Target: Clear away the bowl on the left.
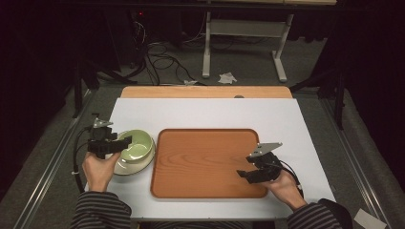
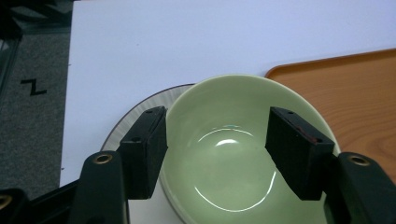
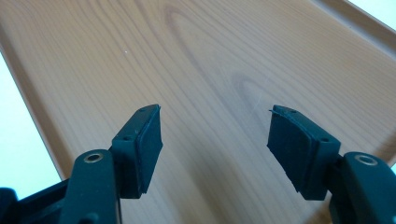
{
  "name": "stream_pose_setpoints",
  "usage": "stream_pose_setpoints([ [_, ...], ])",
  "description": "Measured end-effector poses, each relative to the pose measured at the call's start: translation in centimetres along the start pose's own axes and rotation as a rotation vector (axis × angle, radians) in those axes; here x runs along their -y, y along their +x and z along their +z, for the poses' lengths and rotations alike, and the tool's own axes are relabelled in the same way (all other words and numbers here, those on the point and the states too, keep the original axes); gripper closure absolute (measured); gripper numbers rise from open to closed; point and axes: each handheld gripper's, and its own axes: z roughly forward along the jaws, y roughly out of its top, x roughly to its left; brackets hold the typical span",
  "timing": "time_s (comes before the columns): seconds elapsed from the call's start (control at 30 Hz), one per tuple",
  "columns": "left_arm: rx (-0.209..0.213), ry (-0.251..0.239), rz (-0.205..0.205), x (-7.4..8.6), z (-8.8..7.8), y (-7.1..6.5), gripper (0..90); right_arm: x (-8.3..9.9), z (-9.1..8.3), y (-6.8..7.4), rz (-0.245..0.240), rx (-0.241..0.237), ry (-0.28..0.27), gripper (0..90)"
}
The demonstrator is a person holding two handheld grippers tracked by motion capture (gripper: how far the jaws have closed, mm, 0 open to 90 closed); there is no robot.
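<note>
Left gripper (image 2: 215, 154) is over the green bowl (image 2: 233, 163), its 2 jaws spread wide — one outside the near rim, one inside, nothing pinched yet. The bowl sits on a pale plate (image 1: 138, 164), just beside the tray (image 1: 205, 164) on the white table (image 1: 210, 112). Right gripper (image 3: 215, 149) hovers over bare tray wood, jaws spread too. A rim grab looks on: settle the jaws deeper astride the wall, squeeze squarely, lift straight — glazed ceramic will likely slip or drag the plate.
</note>
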Motion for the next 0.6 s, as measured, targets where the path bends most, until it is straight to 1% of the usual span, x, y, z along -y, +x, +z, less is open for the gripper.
stream_pose_setpoints([
  [0.1,0.001,0.016,-0.027,0.1,0.3,0.6,39.2,0.0,0.1,-0.1,-0.002,-0.003,0.009,36.6],
  [0.13,-0.002,0.022,-0.030,0.1,0.4,0.7,39.2,0.0,0.2,-0.1,-0.007,-0.003,0.009,36.6],
  [0.27,-0.006,0.029,-0.058,0.2,0.7,1.2,40.2,0.0,0.1,0.1,-0.005,-0.004,0.014,36.6],
  [0.3,-0.005,0.030,-0.068,0.3,0.8,1.4,40.4,0.0,0.1,0.0,-0.010,-0.004,0.007,36.6],
  [0.33,-0.004,0.036,-0.080,0.3,0.9,1.5,40.5,0.0,0.1,0.0,-0.014,-0.003,0.008,36.6],
  [0.4,-0.005,0.061,-0.095,0.5,1.3,1.7,40.5,0.0,0.0,0.0,-0.002,-0.006,0.005,36.6],
  [0.43,-0.010,0.073,-0.096,0.5,1.5,1.8,40.5,0.0,0.1,0.0,0.001,-0.005,0.008,36.6],
  [0.47,-0.009,0.086,-0.098,0.5,1.7,1.9,40.6,0.0,0.1,-0.1,-0.008,-0.005,0.012,36.6],
  [0.6,-0.001,0.103,-0.112,0.8,2.1,2.1,42.3,0.0,0.2,0.2,-0.008,-0.005,0.016,36.6],
])
